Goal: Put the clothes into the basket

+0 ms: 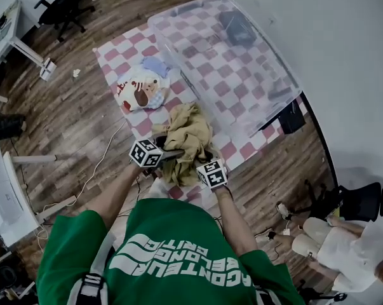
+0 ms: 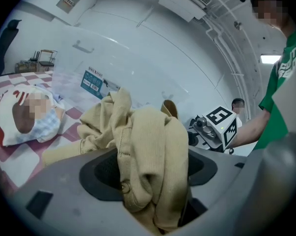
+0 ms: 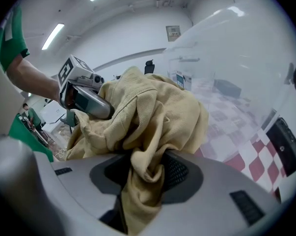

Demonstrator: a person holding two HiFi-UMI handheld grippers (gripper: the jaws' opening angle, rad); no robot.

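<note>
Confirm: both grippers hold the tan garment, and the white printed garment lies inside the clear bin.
Wrong: the white printed garment lies on the checkered mat beside the clear bin, per the head view. The left gripper and right gripper do hold the tan garment.

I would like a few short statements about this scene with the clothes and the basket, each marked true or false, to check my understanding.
1. The left gripper and the right gripper are both shut on the tan garment. True.
2. The tan garment lies inside the clear basket. False: it is held outside, beside the basket.
3. A white printed garment lies on the checkered mat. True.
4. The checkered mat is blue and white. False: it is red and white.
</note>
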